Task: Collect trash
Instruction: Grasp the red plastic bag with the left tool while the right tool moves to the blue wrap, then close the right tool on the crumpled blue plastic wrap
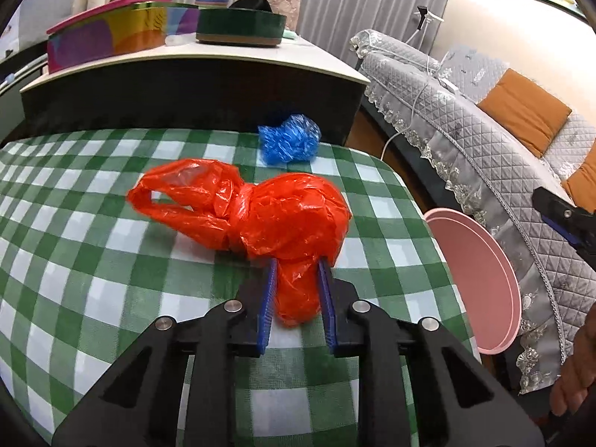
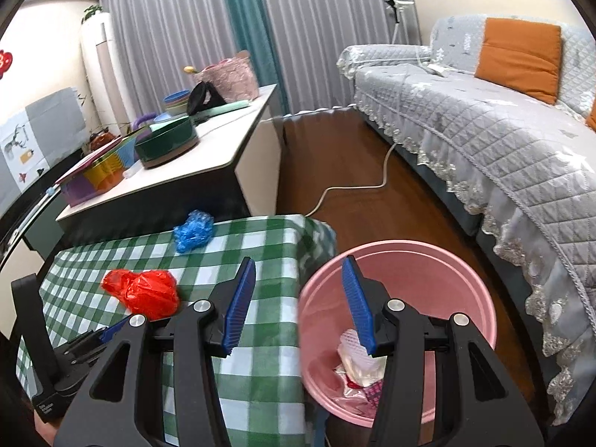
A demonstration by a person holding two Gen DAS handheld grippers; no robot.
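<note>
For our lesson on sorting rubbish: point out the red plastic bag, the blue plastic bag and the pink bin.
red plastic bag [image 1: 294, 216]: left wrist view, on its crumpled bulging body.
blue plastic bag [image 2: 193, 231]: right wrist view, on the middle of the wad.
pink bin [image 2: 409, 260]: right wrist view, on its far inner wall.

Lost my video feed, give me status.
Left claw shut on red bag. Right claw open, empty, over pink bin. Blue bag still on table. Path clear.

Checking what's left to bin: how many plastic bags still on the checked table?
2. The red bag sits mid-table with its near end pinched in the left claw. The blue bag lies crumpled at the far edge. The table's near part is hidden by the claws.
</note>
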